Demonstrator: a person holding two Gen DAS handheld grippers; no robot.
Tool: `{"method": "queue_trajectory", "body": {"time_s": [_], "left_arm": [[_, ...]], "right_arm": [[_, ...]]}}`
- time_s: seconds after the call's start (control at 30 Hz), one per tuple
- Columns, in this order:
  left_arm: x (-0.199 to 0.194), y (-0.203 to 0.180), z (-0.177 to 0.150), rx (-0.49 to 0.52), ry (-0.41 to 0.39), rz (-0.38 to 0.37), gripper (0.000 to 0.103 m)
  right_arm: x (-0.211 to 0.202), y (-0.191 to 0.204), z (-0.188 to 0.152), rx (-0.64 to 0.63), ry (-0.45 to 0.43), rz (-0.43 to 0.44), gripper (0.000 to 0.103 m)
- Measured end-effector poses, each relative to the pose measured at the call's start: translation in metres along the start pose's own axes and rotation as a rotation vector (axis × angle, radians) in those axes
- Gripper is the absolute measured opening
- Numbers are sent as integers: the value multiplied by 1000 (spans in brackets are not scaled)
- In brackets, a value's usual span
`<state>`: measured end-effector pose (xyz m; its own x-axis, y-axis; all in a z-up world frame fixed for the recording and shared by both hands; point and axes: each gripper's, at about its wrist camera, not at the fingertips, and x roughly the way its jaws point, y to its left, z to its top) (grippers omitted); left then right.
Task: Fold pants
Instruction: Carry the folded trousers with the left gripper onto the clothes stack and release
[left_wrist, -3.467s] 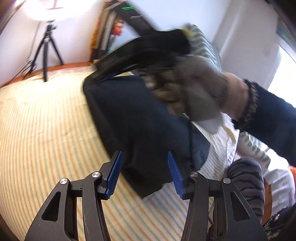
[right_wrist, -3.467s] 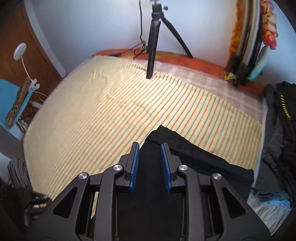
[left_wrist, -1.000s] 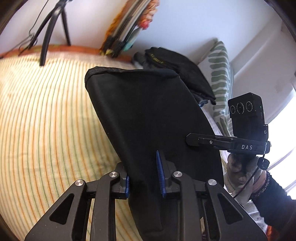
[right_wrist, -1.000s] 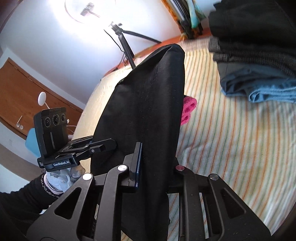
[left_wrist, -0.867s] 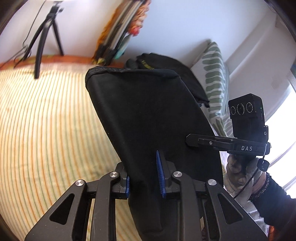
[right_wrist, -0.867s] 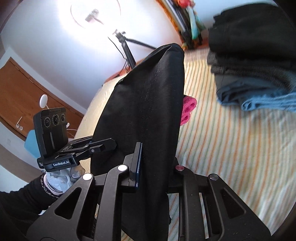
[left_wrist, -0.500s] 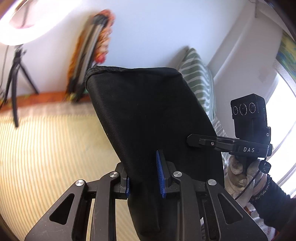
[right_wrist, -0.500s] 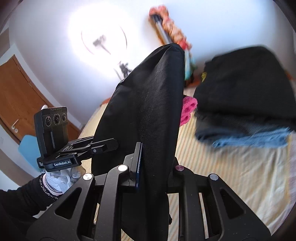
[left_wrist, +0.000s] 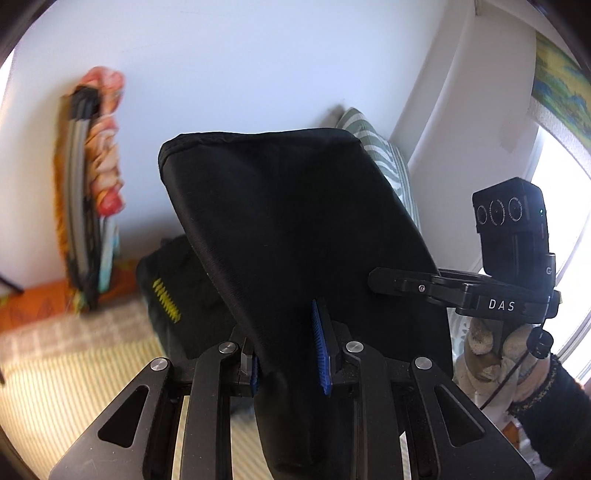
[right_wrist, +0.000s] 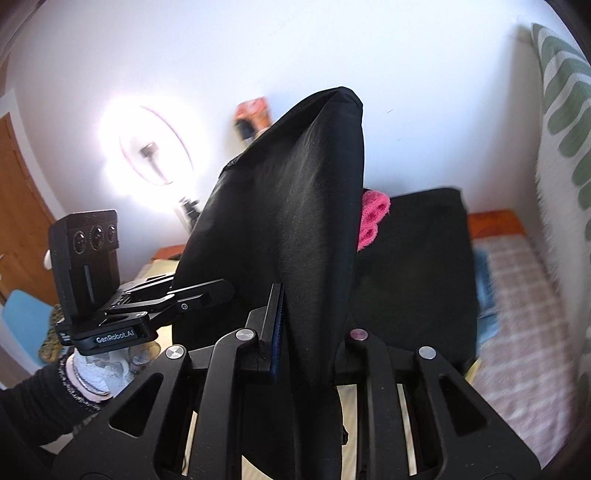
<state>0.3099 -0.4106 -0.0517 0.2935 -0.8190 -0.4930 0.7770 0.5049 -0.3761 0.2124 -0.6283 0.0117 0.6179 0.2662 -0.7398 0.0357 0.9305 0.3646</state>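
Folded black pants (left_wrist: 295, 229) are held up in the air between both grippers. My left gripper (left_wrist: 288, 354) is shut on the near edge of the pants, blue pads pressed into the cloth. In the right wrist view the same pants (right_wrist: 295, 206) rise as a stiff dark slab, and my right gripper (right_wrist: 314, 332) is shut on their other edge. The right gripper (left_wrist: 413, 284) also shows in the left wrist view, clamped on the pants' right side, held by a gloved hand (left_wrist: 491, 350). The left gripper (right_wrist: 192, 295) shows at the left of the right wrist view.
A stack of folded dark clothes (right_wrist: 417, 266) with a pink knitted item (right_wrist: 373, 214) lies on the striped bed (left_wrist: 55, 387) ahead. A black garment with a yellow mark (left_wrist: 166, 295) sits near the wall. A striped pillow (right_wrist: 565, 110), a ring light (right_wrist: 151, 147) and window (left_wrist: 561, 221) surround the bed.
Both grippers have risen with the pants held between them and tilted up, so the views now show the wall and the clothes stack instead of the bed surface. The grips are unchanged.
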Motion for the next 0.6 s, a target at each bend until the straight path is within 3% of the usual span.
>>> {"method": "queue_trajectory", "body": {"time_s": [0.37, 0.6], "left_arm": [[85, 14, 33, 16, 50, 74, 21], [113, 24, 39, -5, 85, 156, 21]], "right_arm": [[46, -66, 39, 18, 13, -88, 19], [76, -85, 48, 18, 44, -143, 20]]}}
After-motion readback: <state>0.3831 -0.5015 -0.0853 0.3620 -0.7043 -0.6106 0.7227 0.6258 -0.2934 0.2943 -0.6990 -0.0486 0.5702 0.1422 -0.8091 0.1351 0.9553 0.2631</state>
